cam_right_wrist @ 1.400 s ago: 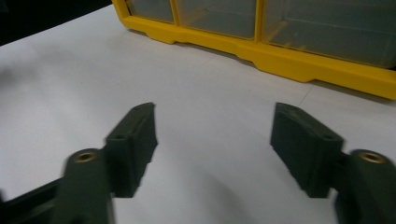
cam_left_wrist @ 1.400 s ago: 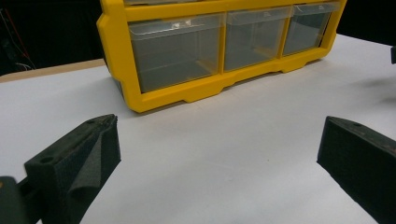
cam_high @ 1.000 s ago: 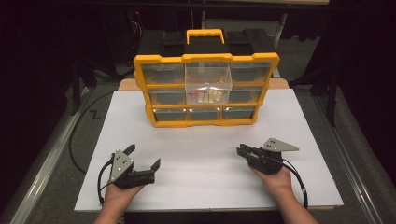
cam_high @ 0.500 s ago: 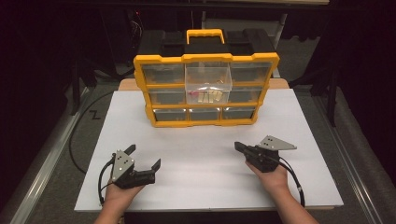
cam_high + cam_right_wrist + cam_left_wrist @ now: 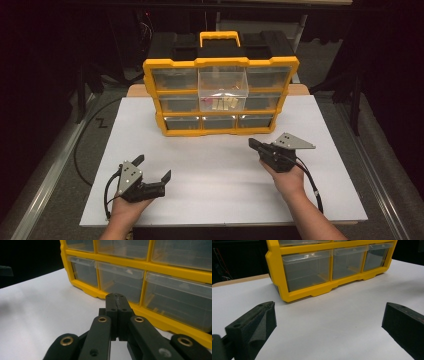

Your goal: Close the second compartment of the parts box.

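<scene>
A yellow organizer (image 5: 220, 62) with clear drawers stands at the back of the white table (image 5: 210, 175). Its top middle drawer (image 5: 222, 82) sticks out, with small tan pieces showing through at its bottom. My left gripper (image 5: 153, 166) rests near the front left, jaws wide open with nothing between them. In the left gripper view its gripper (image 5: 329, 320) faces the bottom row of the organizer (image 5: 299, 293). My right gripper (image 5: 252, 144) hovers at the front right, shut and empty, pointing at the organizer. In the right gripper view its gripper (image 5: 117, 298) has its jaws pressed together before the lower drawers of the organizer (image 5: 175, 271).
A black case (image 5: 165, 45) sits behind the organizer. Cables trail from both grippers off the table's front. A metal rail (image 5: 45, 175) runs along the left of the table, and the surroundings are dark.
My right gripper has lifted a little and moved toward the organizer. The left gripper has stayed where it was.
</scene>
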